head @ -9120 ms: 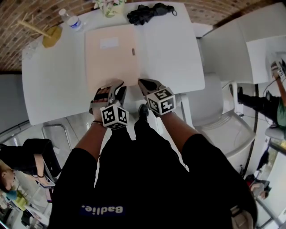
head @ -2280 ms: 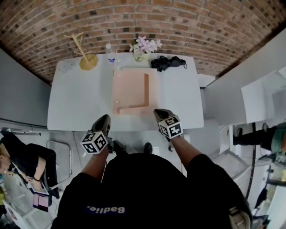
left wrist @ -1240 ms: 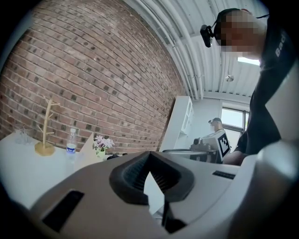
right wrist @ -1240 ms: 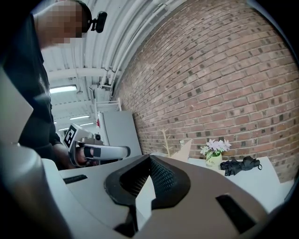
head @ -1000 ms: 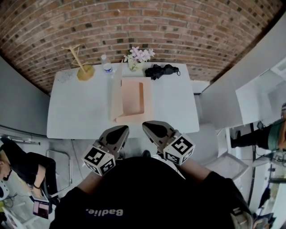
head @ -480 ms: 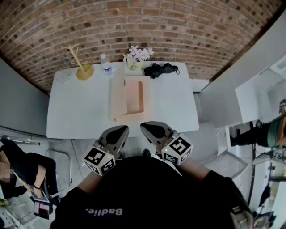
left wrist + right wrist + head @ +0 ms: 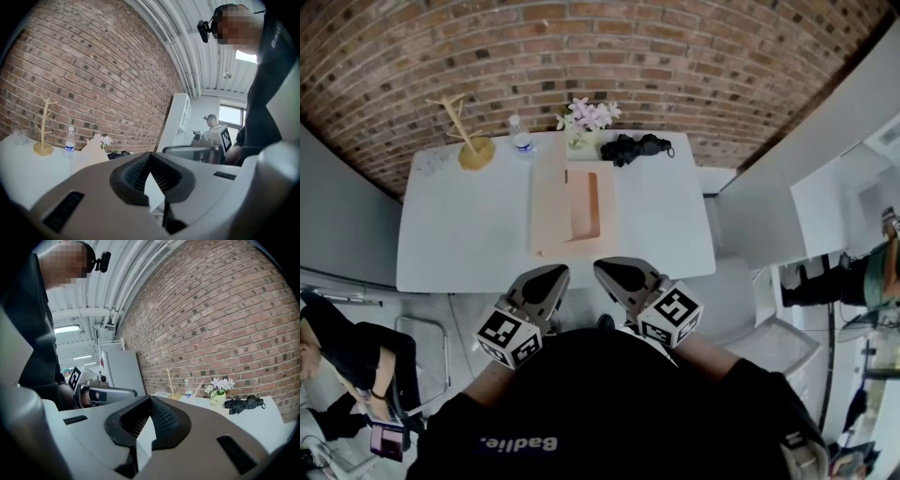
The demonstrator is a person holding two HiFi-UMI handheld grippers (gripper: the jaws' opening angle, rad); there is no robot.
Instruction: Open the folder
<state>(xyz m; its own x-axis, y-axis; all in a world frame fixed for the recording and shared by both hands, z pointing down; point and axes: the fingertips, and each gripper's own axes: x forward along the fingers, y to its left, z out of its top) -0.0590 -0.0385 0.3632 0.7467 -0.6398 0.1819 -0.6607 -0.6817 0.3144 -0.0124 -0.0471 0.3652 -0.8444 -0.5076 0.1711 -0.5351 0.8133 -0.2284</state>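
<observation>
Looking down from the head view, a white table (image 7: pixel 459 234) stands in front of a brick wall (image 7: pixel 628 56). The folder (image 7: pixel 572 208) lies near the middle of the table, closer to the far side. It is a pale peach colour. Its left cover sticks up in the air and does not lie flat, so the folder is partly open. Nothing touches it. Behind the folder is a small pot of flowers (image 7: pixel 586 117). To the left of the flowers are a water bottle (image 7: pixel 520 141) and a little wooden stand (image 7: pixel 469 141) that looks like a tree. To the right of the flowers lies a floppy black thing (image 7: pixel 636 145). The left gripper (image 7: pixel 553 272) and the right gripper (image 7: pixel 602 267) are both held near the person's body, at the near edge of the table and well apart from the folder. They sit side by side. In the left gripper view, the fingers of that gripper (image 7: pixel 150 157) are pressed together with nothing between them. In the right gripper view, the fingers of that gripper (image 7: pixel 150 400) are together too, and hold nothing.
</observation>
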